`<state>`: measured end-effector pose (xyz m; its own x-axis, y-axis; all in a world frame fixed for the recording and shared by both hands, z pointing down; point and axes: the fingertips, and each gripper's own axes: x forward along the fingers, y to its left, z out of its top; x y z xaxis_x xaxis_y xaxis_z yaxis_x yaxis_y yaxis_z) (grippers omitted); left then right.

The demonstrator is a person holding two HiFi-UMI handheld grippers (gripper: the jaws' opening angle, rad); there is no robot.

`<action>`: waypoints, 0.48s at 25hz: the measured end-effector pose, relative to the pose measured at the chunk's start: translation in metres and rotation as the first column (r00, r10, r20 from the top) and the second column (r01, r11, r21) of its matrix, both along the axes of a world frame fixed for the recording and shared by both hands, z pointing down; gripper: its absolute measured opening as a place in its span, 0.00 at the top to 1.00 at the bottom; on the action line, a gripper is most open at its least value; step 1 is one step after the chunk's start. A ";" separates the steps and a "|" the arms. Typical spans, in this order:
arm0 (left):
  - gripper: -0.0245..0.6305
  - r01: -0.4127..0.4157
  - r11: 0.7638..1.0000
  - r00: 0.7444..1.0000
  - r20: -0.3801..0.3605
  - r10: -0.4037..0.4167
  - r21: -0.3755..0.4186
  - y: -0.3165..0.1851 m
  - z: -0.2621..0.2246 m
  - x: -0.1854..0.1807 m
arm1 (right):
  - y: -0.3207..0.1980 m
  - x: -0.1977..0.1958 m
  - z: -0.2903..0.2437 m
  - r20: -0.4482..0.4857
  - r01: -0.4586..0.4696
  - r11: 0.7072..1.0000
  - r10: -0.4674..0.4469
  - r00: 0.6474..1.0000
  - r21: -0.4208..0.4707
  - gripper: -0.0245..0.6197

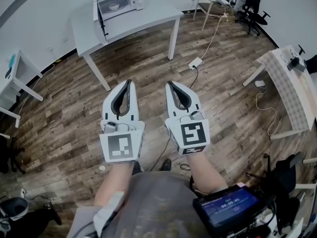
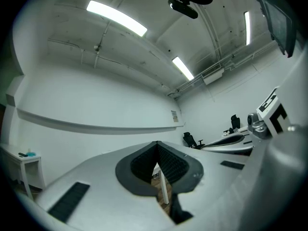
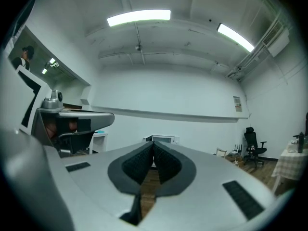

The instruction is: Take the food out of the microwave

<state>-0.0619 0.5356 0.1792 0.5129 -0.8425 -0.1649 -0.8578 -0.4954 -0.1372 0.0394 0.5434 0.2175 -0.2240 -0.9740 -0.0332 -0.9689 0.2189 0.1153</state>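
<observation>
A white microwave [image 1: 119, 1] stands on a white table [image 1: 148, 19] far ahead, at the top of the head view. Its door [image 1: 102, 21] hangs open to the left, and a pale bowl [image 1: 114, 6] shows inside. Both grippers are held side by side over the wooden floor, well short of the table. My left gripper [image 1: 128, 82] is shut, its tips together and nothing in it. My right gripper [image 1: 171, 83] is shut and also holds nothing. In the right gripper view the microwave [image 3: 163, 139] is small, straight beyond the closed tips [image 3: 153, 144]. The left gripper [image 2: 156, 144] points slightly upward.
A small white side table [image 1: 15, 73] stands at the left and a cloth-covered table [image 1: 292, 83] at the right. Black office chairs [image 1: 252, 4] and a wooden stool are at the back right. A power strip [image 1: 195, 63] and cables lie on the floor.
</observation>
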 end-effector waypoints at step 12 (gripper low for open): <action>0.95 0.033 0.999 0.999 0.020 -0.033 -0.009 -0.018 0.009 0.025 | -0.020 0.022 0.010 0.012 0.044 0.999 -0.043 0.999 -0.015 0.95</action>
<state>-0.0372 0.5179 0.1882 0.4880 -0.8604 -0.1467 -0.8707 -0.4683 -0.1502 0.0616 0.5233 0.2275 -0.2659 -0.9638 -0.0215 -0.9597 0.2626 0.1001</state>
